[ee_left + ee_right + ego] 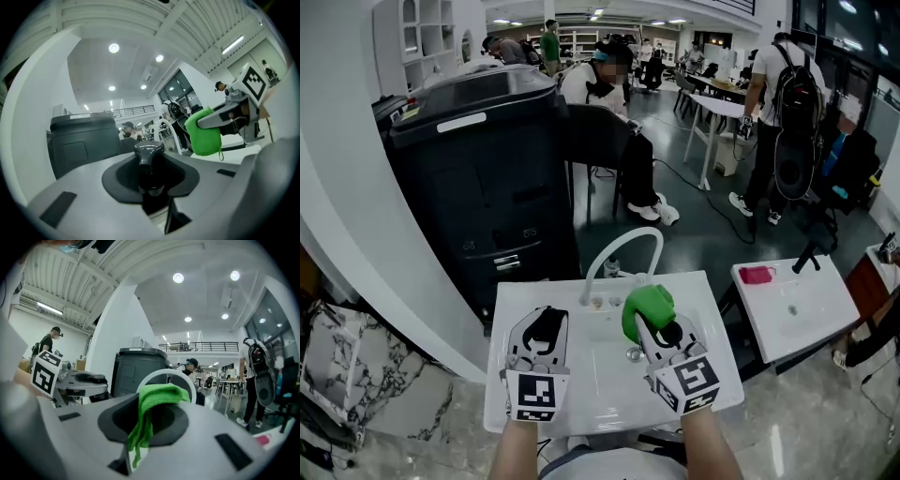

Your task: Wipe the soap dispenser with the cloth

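Observation:
A black soap dispenser [547,326] stands between the jaws of my left gripper [546,339], which is shut on it over the left side of the white sink [581,394]. In the left gripper view its pump head [149,151] rises from the jaws of this gripper [152,190]. My right gripper [656,330] is shut on a bunched green cloth [647,307], a short way right of the dispenser and apart from it. The cloth [152,408] hangs out of the right gripper [149,432]. From the left gripper view the cloth [202,132] sits to the right.
A curved white faucet [623,246] arches over the sink's back edge. A large black machine [478,169] stands behind to the left. A second white sink [792,314] with a pink item [757,274] is at the right. People, chairs and tables fill the room beyond.

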A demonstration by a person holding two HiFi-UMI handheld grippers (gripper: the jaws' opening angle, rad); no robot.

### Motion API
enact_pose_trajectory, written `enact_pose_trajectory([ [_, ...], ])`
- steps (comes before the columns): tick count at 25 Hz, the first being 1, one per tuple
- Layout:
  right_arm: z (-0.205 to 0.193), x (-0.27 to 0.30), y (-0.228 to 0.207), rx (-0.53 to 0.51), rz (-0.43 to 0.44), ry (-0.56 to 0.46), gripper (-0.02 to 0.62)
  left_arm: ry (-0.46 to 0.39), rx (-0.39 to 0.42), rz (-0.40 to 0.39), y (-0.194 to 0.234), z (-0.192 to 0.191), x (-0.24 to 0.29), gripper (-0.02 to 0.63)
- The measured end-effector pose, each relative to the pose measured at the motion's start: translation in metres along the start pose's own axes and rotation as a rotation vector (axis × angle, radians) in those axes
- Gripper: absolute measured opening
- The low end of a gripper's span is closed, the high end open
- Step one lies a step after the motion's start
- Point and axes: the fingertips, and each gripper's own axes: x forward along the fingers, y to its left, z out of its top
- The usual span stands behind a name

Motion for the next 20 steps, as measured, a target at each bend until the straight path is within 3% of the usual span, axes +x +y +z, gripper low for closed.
enact_pose_trajectory([
  [11, -0.003, -0.002, 0.001, -0.014, -0.033, 0.007, 0.044, -0.057, -0.085, 0.075, 0.026, 0.012, -0.012, 0.104],
  [20, -0.006, -0.005, -0.004, -0.030, -0.036, 0.023, 0.044, -0.047, -0.083, 0.087, 0.032, 0.010, -0.015, 0.104],
])
